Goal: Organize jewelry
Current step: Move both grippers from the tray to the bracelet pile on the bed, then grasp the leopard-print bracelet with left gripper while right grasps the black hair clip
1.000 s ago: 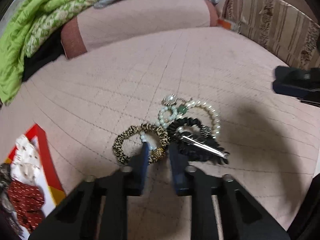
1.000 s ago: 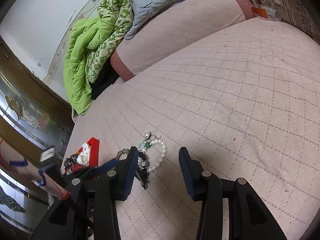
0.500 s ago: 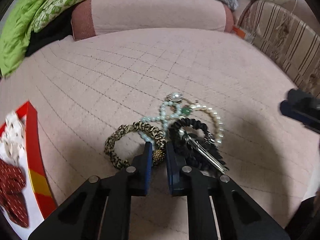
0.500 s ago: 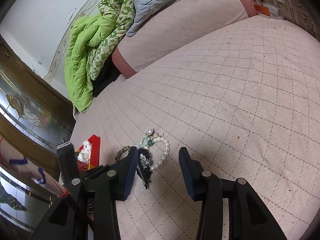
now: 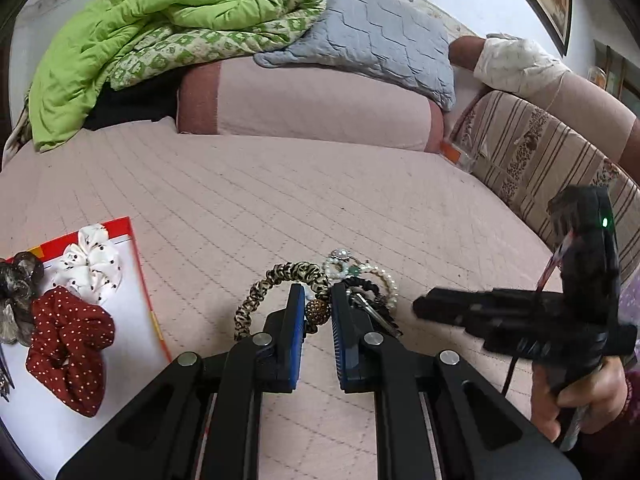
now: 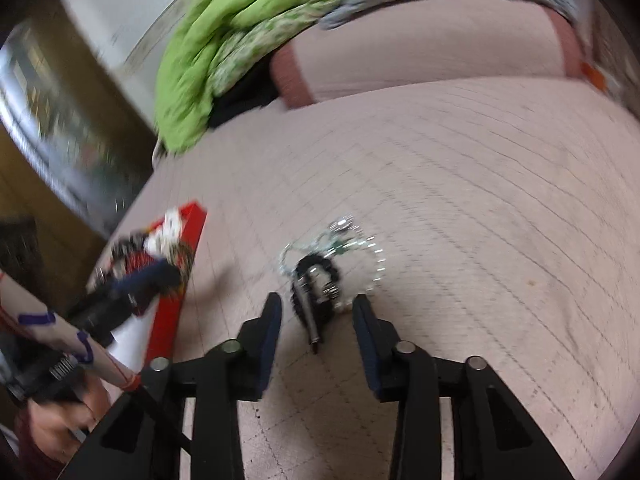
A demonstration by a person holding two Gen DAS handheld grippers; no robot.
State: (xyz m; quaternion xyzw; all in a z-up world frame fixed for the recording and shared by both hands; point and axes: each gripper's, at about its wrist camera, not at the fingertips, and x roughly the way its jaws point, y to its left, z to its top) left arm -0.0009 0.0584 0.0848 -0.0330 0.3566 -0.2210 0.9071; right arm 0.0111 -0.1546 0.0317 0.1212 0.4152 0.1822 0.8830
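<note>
Pink quilted bed (image 5: 280, 184), broad free margin. My left gripper (image 5: 316, 312) clamps the leopard scrunchie (image 5: 280, 280) beside the red tray (image 5: 136, 280); right gripper (image 6: 318, 320) spread above the pearl bracelet (image 6: 372, 264).

scrunchies (image 5: 284, 284): 5 | pearl bracelets (image 5: 384, 280): 2 | hair clip (image 5: 374, 312): 1 | tray (image 5: 140, 280): 1

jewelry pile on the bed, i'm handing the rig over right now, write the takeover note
Left gripper: shut on the leopard-print scrunchie, pinching it at its gold bead, at the left edge of the pile.
Right gripper: open, holding nothing, just short of the black scrunchie.
Done: white dotted scrunchie and red dotted scrunchie lie in the red-edged tray.
Left: pearl bracelet, black scrunchie and silver clip remain tangled on the bedcover; the right view is blurred.
</note>
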